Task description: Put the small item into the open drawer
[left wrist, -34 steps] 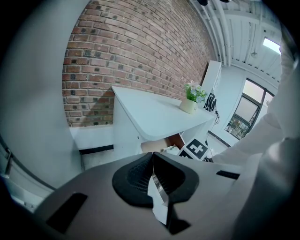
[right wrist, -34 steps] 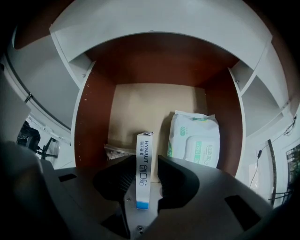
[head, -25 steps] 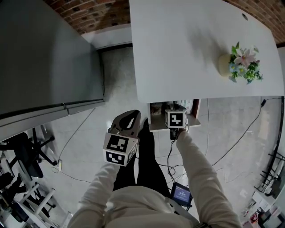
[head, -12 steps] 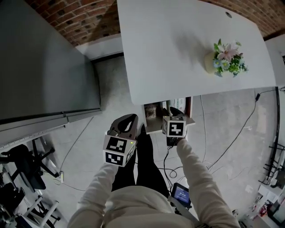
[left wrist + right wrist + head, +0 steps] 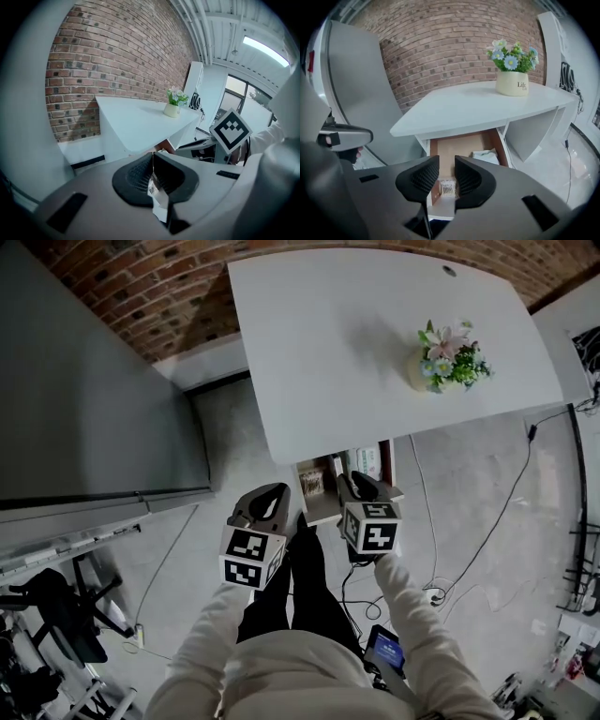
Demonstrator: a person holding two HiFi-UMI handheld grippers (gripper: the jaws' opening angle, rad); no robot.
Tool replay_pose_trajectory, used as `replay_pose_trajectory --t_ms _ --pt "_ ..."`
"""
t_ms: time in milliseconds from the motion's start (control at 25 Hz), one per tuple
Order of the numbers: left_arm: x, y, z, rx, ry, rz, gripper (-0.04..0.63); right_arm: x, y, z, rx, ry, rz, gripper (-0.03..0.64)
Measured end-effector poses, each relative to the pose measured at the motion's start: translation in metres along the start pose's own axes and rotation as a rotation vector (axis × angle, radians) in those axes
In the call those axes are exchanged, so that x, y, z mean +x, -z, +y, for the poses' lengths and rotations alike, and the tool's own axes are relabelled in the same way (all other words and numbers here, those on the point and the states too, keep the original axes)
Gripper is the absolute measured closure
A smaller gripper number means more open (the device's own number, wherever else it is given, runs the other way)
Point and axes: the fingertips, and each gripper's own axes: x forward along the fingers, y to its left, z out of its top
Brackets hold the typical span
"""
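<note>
- Lettering "Life" on cream pot [image 5: 513, 83] of flowers [image 5: 511, 54], at 2 o'clock on table [image 5: 328, 352]; smaller print beneath too small to read.
- Black-and-white square markers on both cubes.
- For left gripper [image 5: 153, 161]: clamped shut on white slip [image 5: 157, 197]; print on slip unreadable.
- For right gripper [image 5: 446, 161]: parted, just been closing, nothing between pads; raised above drawer [image 5: 459, 147].
- Small patterned item [image 5: 446, 187] lying at near end of open drawer, seen through right jaw gap; crumpled white wad [image 5: 485, 155] at 2 o'clock from it.
- White table, drawer pulled out from its 6 o'clock edge in head view.
- Red brick wall [image 5: 141, 287] at 12 o'clock, grey cabinet [image 5: 94, 399] at 9 o'clock, pale grey floor [image 5: 469, 502] with black cables [image 5: 441, 587] at 4 o'clock.
</note>
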Motion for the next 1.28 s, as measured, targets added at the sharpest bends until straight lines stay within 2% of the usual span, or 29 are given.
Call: replay_pose_trajectory --t_ms 600,800,1280 --pt "-0.023 -0.015 -0.011 0.064 0.049 -0.036 0.575 -0.096 -0.038 0.037 0.04 0.008 -0.213 0.512" --pt "-0.032 -0.022 -0.015 0.079 0.057 -0.054 0.575 -0.129 -0.04 0.046 0.055 0.02 -0.28 0.547" --pt "-0.051 -0.026 -0.024 0.104 0.096 -0.077 0.575 -0.171 -0.027 0.058 0.088 0.054 -0.337 0.589"
